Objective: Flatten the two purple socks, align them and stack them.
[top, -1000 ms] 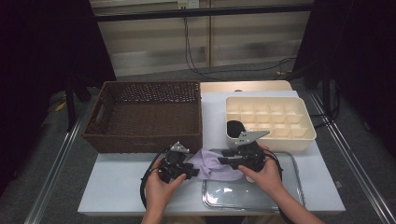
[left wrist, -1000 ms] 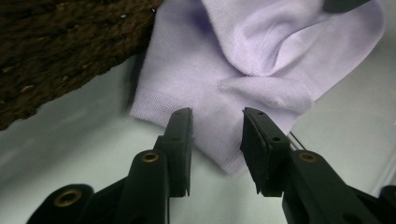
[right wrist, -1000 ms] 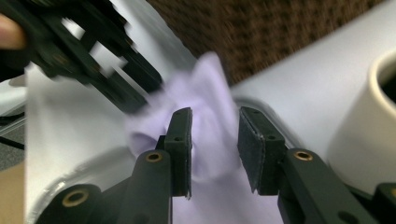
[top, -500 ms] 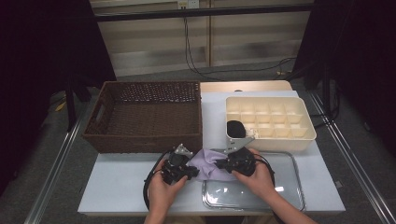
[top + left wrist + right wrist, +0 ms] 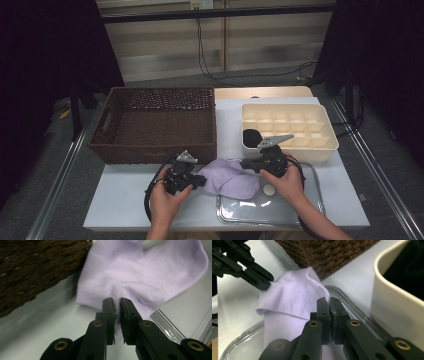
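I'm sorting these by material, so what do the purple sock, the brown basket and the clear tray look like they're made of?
Sock: soft matte knit fabric, likely cotton blend; fine ribbing and a stitched seam show.
Basket: dark brown woven wicker or rattan-like strands, matte; the weave is plain to see.
Tray: clear glossy plastic, possibly glass; see-through with bright glints on the rim.

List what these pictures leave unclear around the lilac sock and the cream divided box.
- Lilac sock: high view, its ends hidden under the left gripper and right gripper.
- Dark item in the cream divided box: high view, too small and dark to identify.
- Clear tray: high view, near edge covered by a forearm.
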